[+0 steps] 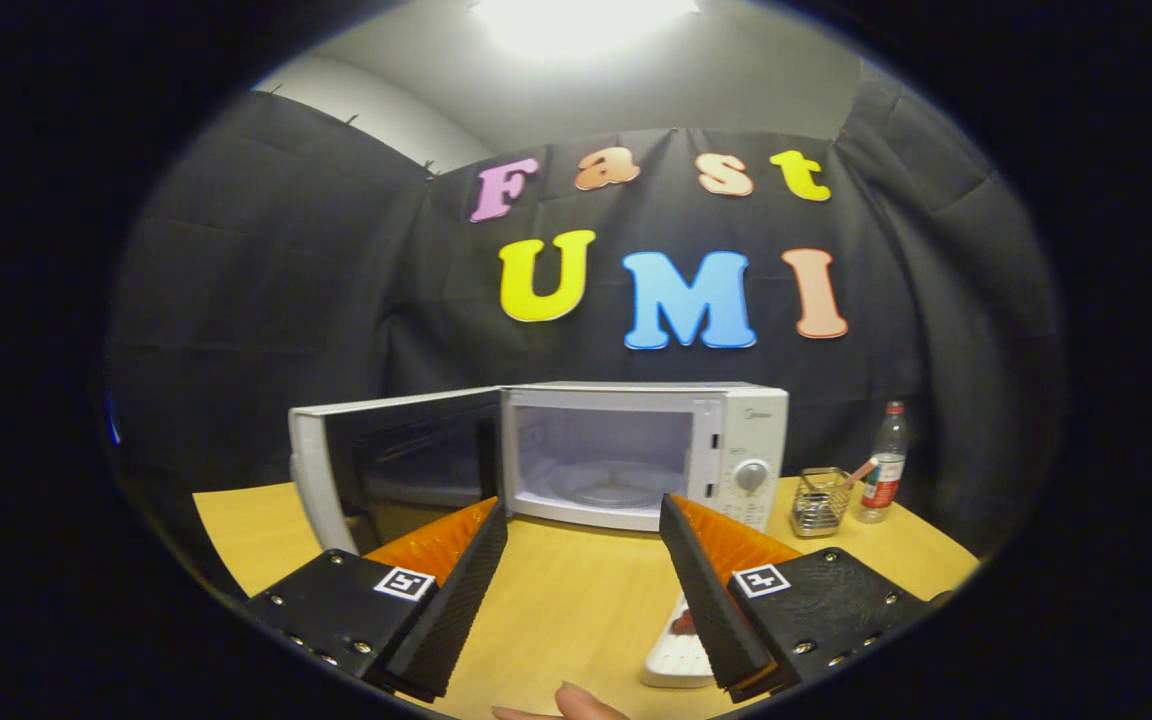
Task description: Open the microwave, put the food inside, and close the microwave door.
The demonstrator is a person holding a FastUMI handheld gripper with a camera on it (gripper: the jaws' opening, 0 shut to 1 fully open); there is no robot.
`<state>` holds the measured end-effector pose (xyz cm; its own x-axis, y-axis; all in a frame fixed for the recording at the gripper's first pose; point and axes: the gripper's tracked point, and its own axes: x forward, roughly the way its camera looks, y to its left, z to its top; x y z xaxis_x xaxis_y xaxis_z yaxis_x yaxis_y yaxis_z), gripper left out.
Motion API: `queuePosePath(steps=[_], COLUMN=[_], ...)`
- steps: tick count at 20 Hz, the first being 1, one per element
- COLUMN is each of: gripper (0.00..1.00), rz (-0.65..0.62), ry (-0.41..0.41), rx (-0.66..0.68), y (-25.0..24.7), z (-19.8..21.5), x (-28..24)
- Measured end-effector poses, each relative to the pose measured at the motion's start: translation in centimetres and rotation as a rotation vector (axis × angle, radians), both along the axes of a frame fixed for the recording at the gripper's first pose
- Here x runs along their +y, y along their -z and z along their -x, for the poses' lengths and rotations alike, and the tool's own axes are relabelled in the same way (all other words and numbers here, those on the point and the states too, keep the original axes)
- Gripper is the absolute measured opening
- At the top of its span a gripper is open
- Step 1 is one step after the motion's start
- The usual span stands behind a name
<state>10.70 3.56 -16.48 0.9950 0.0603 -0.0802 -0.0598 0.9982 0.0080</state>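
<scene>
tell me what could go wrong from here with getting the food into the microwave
1. The gripper is open and holds nothing; the white food tray lies on the table partly under one of the jaws, so a grab could clip or push it.
2. The door stands swung open beside the path to the microwave; a wide approach could knock it.
3. The wire basket and bottle stand close by and might get bumped.
</scene>
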Motion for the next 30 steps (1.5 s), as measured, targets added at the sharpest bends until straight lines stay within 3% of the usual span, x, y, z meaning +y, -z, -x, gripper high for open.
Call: queuePosePath(steps=[4,8,10,15,17,18,20,21,22,24,25,30], gripper=[0.94,0.94,0.94,0.94,0.73,0.42,0.27,0.27,0.20,0.19,0.12,0.11], rz=[-0.026,-0.183,-0.218,-0.412,-0.474,-0.513,-0.578,-0.627,-0.661,-0.712,-0.727,-0.755], ry=[0.155,0.262,0.271,0.184,0.212,0.207,0.168,0.143,0.145,0.122,0.109,0.065], rx=[0.064,0.193,0.234,0.345,0.334,0.330,0.337,0.334,0.341,0.335,0.330,0.315], y=[2.6,7.7,9.5,12.9,13.1,13.0,12.2,12.8,12.7,12.2,11.8,9.2], z=[-1.8,-2.8,-3.3,-5.1,-5.5,-5.5,-5.3,-5.9,-5.7,-5.7,-5.6,-5.3], x=[-8.3,-13.4,-14.1,-12.9,-13.5,-13.5,-12.8,-12.5,-12.6,-12.5,-12.1,-10.9])
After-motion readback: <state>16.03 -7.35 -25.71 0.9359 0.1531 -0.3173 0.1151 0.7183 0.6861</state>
